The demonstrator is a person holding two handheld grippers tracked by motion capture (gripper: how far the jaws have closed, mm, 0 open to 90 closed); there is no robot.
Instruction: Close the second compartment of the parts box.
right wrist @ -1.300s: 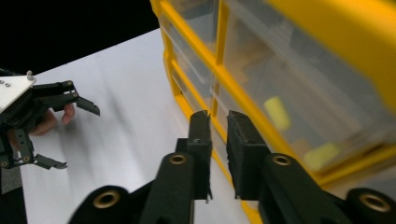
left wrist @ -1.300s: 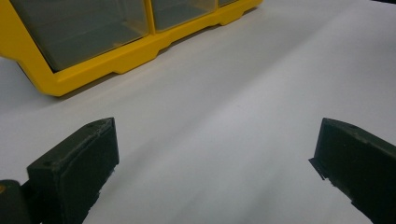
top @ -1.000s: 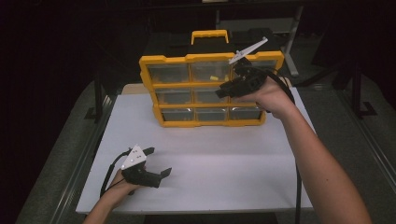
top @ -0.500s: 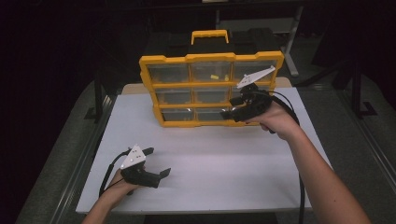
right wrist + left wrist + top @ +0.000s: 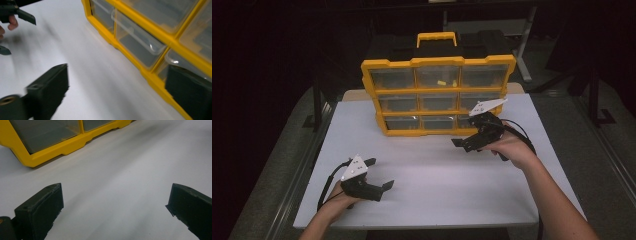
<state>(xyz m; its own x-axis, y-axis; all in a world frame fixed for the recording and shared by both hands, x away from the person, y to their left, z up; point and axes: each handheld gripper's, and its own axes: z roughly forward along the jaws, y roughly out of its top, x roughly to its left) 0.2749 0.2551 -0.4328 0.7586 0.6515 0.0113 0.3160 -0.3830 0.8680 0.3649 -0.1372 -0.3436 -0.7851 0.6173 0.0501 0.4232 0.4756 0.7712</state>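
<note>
- the right black two-jaw gripper [image 5: 472, 141], jaws apart and empty, has dropped from the top drawers to the bottom row's right end.
- the yellow plastic organiser with nine clear drawers [image 5: 438, 95] stands upright at the white table [image 5: 437, 200]'s far edge, all drawers apparently shut.
- the left black gripper [image 5: 379, 175] rests open, well apart; probably a bottom drawer is next.

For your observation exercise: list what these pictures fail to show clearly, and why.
- Contents of the yellow drawer cabinet: high view, too small behind cloudy drawer fronts.
- Its bottom right drawer: high view, partly behind the right gripper.
- Left gripper: right gripper view, blurred, cut off by the edge.
</note>
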